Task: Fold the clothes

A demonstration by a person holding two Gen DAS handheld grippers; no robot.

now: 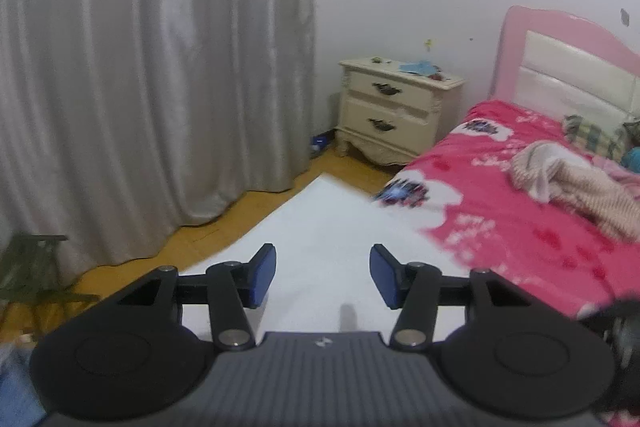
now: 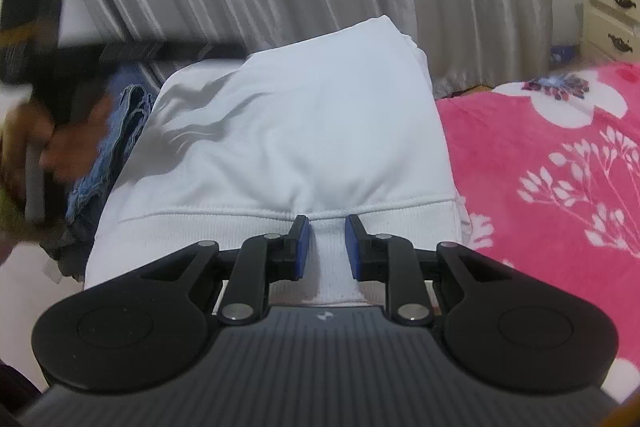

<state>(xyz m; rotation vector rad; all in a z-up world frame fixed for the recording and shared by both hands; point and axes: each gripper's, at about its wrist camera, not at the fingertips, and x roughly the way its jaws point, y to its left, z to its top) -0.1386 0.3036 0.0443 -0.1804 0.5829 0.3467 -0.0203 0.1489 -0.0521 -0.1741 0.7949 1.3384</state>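
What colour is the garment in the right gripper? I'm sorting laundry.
White sweatshirt; clearest in the right wrist view.

Motion-blurred hand [image 2: 68,147] at left edge; jeans [image 2: 116,139] partly hidden behind white garment [image 2: 296,115]

A bed [image 2: 560,167] with a pink flowery blanket [image 1: 520,227] held a white sweatshirt [image 2: 304,131], blue jeans [image 2: 120,131] and a beige knit top [image 1: 572,183].

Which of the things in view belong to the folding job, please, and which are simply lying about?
Part of the job:
- white sweatshirt
- right tool, closed on its ribbed hem
- left tool, open above the cloth

Lying about:
- jeans
- beige knit
- nightstand
- curtain
- pink bedspread
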